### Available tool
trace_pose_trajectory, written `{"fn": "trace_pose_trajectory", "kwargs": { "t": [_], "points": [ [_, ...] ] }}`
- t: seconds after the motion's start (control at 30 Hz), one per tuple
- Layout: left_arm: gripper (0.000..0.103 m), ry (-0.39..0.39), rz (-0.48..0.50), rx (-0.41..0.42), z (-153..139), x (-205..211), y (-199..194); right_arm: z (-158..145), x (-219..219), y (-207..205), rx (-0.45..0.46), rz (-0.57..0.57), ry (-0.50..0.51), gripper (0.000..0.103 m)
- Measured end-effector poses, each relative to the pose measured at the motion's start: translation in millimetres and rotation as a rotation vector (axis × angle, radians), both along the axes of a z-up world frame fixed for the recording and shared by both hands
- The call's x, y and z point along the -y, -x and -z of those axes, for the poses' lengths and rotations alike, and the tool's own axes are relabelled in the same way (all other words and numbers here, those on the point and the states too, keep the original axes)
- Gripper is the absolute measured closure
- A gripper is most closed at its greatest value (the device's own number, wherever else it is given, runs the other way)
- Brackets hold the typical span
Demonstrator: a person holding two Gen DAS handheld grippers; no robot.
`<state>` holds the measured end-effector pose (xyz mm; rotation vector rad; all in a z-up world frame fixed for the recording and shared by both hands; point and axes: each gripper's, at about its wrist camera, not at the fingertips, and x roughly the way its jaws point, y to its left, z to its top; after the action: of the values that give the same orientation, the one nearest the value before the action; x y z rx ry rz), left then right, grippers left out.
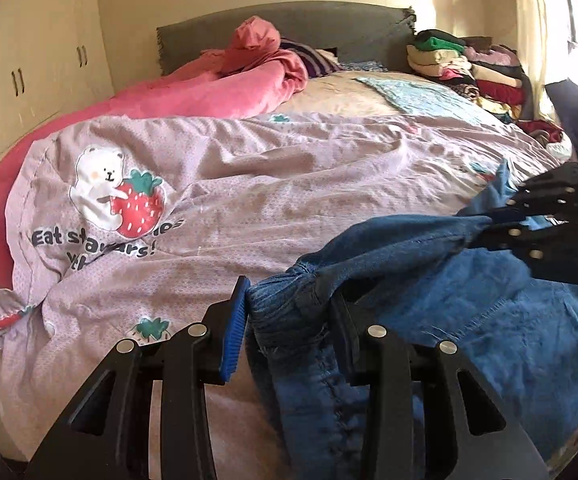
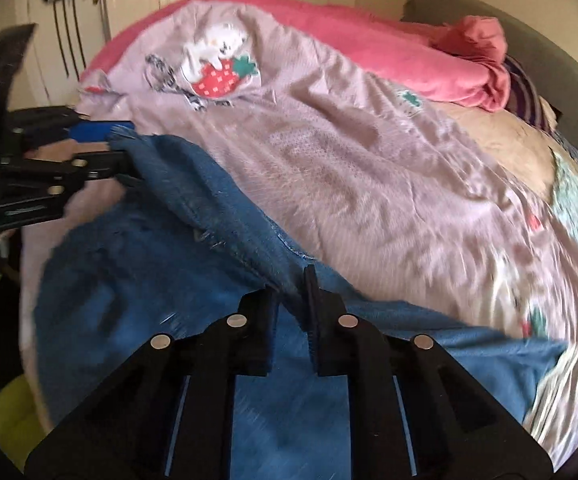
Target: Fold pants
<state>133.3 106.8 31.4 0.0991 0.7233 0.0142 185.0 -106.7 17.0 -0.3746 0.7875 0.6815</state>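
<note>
Early stage, my read. Pants [image 1: 469,280] are blue denim, bunched and hanging between my two claws over the near right part of the bed [image 1: 249,184]. No flat fold visible. Still to do: spread them on the quilt, line up the legs, fold over.

Left claw [image 1: 289,320]: pinching a gathered wad of denim that looks like the elastic waistband. The blue pad sits on the wad's left side and the dark finger on its right, with cloth filling the gap. The rest of the fabric drops down and to the right from there.

Right claw [image 2: 291,312]: jaws nearly pressed together on a ridge of the denim, with a seam edge running up and left from the tips. Right wrist view is motion-blurred, so I can't confirm how deep the bite is, but cloth is clearly between the fingers. In the left wrist view this claw shows at the right edge, gripping the far end of the same taut denim edge.

Pants sit directly at both claws and under them, stretched between the two grips; the lower part drapes over the lilac strawberry-bear quilt [image 1: 217,208]. Pink blanket [image 1: 217,92] lies along the far left side, and a stack of clothes [image 1: 469,68] is at the far right by the headboard, well apart from the pants.
</note>
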Motion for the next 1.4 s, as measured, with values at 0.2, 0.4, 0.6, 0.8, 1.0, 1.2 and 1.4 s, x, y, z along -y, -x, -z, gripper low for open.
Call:
{"fn": "trace_pose_trajectory", "kwargs": {
  "t": [0.2,0.4,0.6,0.8,1.0,1.2,1.4],
  "points": [
    [0.066,0.032,0.060,0.006,-6.4,9.3,38.5,-6.6,12.2,66.2,0.000,0.022,-0.079,0.097],
    [0.066,0.074,0.087,-0.055,6.7,5.4,82.8,1.3,8.0,130.2,-0.038,-0.002,-0.099,0.097],
    [0.066,0.214,0.055,-0.143,31.4,-16.0,112.1,26.0,-7.9,164.5,-0.136,-0.013,-0.113,0.097],
    [0.063,0.229,0.048,-0.177,40.3,-17.1,122.6,37.4,-14.9,173.9,-0.159,-0.007,-0.077,0.097],
    [0.058,0.221,0.013,-0.198,41.2,-25.0,137.4,36.4,-14.1,179.1,-0.157,-0.022,-0.077,0.097],
    [0.060,0.271,-0.081,-0.185,31.7,-50.7,153.3,42.0,-17.0,179.0,-0.185,-0.031,-0.083,0.095],
    [0.060,0.322,0.037,-0.129,6.4,-11.8,124.1,47.1,-21.3,182.8,-0.208,-0.044,-0.076,0.091]
  ]
}}
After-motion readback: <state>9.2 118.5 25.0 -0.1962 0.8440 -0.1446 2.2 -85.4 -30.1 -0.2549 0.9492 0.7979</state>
